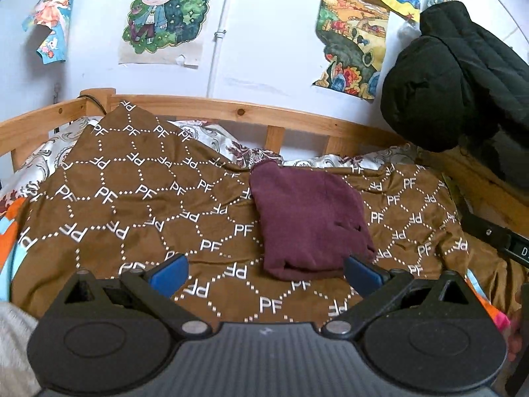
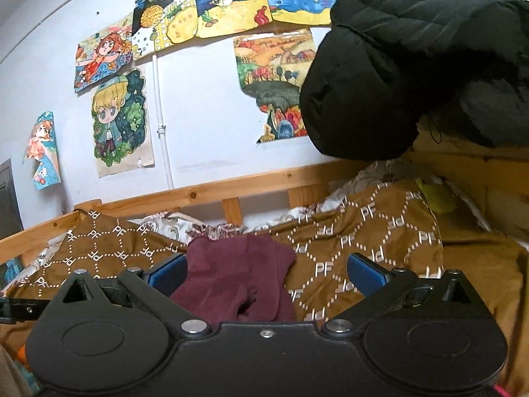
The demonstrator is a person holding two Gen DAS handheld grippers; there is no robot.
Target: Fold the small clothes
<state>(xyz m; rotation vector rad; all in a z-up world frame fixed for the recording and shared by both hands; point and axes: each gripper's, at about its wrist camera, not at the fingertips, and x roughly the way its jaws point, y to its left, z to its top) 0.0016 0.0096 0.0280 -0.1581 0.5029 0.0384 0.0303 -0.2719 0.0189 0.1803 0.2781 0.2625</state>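
Observation:
A small maroon garment (image 1: 307, 221) lies folded into a compact bundle on the brown "PF" patterned blanket (image 1: 132, 198). My left gripper (image 1: 264, 274) is open and empty, its blue pads spread wide just short of the garment's near edge. In the right wrist view the same maroon garment (image 2: 238, 278) lies between and just beyond the open jaws of my right gripper (image 2: 264, 274), closer to the left pad. The right gripper holds nothing. Part of the right gripper's body (image 1: 496, 238) shows at the right edge of the left wrist view.
A wooden bed rail (image 1: 264, 112) runs behind the blanket, against a wall with children's drawings (image 1: 165, 13). A black puffy jacket (image 1: 456, 76) hangs at the right over the bed frame. A floral white sheet (image 1: 211, 135) shows beneath the blanket. Orange fabric (image 1: 10, 228) lies at the far left.

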